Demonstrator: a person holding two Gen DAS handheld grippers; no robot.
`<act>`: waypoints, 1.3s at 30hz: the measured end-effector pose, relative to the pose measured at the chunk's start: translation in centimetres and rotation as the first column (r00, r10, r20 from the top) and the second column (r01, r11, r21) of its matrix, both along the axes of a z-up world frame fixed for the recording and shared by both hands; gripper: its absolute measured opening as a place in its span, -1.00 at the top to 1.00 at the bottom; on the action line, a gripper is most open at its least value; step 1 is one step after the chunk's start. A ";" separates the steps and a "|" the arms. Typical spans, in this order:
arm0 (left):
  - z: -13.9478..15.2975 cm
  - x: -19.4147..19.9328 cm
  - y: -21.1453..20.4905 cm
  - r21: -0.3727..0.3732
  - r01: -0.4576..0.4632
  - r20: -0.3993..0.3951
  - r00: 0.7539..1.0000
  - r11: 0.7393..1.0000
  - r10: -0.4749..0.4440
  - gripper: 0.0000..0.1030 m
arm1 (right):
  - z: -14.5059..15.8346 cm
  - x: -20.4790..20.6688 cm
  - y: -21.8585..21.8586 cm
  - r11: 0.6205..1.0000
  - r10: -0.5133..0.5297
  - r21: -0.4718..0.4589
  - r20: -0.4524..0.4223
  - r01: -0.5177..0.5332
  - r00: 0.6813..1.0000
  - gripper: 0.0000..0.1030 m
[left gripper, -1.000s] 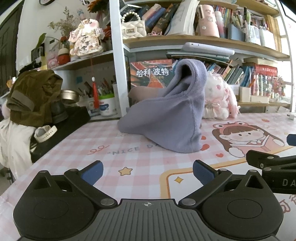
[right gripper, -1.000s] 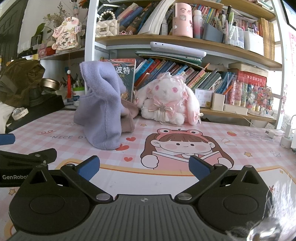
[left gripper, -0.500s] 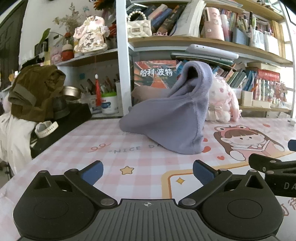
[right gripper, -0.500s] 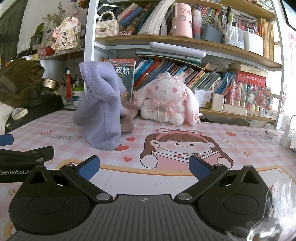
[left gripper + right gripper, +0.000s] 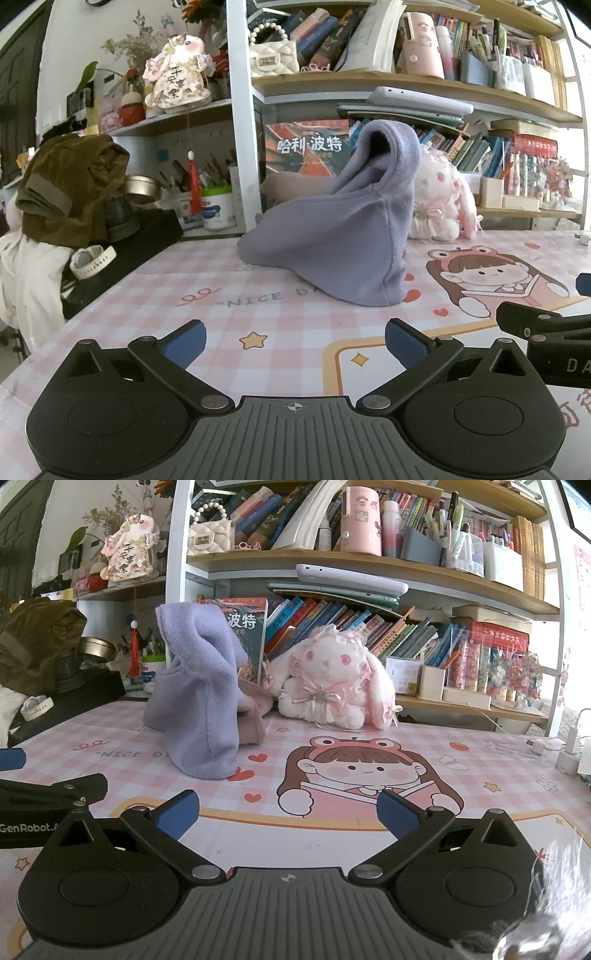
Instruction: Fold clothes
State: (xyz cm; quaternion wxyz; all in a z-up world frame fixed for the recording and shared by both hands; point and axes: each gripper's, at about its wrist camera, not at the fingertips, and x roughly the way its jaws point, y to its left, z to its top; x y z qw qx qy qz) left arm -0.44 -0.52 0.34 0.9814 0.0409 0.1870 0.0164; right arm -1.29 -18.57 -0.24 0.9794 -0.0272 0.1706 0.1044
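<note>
Both the left gripper (image 5: 293, 338) and right gripper (image 5: 288, 808) hover with jaws wide apart and empty, near the heaped purple garment (image 5: 343, 236) on the surface (image 5: 207, 314).

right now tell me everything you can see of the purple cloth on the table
The purple cloth is a soft, fleecy lavender garment with stitched seams, heaped unfolded so one part stands up in a hooded peak. It rests on the pink checked table mat, partly over a mauve cloth, in front of the bookshelf and beside the plush rabbit. Neither gripper touches it.
</note>
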 end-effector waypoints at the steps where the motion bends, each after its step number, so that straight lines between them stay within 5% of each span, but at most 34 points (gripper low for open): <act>1: 0.0 0.0 0.0 -0.001 -0.001 0.001 1.000 1.000 0.001 -1.00 | 0.0 0.0 0.0 1.000 -0.001 0.000 0.000 0.001 1.000 -1.00; 27: 0.0 0.2 0.4 -0.035 0.018 -0.009 1.000 0.999 -0.018 -1.00 | 0.1 -0.3 -0.6 0.998 -0.059 0.024 0.027 0.058 0.998 -1.00; 32: -0.1 0.4 0.9 -0.072 0.039 -0.029 0.999 0.997 -0.041 -1.00 | -0.1 0.3 -0.6 0.966 -0.258 -0.034 0.001 0.258 0.966 -1.00; 39: 0.6 1.5 0.5 -0.077 0.098 -0.015 0.995 0.992 -0.100 -1.00 | -0.4 0.5 -1.7 0.988 -0.147 0.049 -0.033 0.148 0.989 -1.00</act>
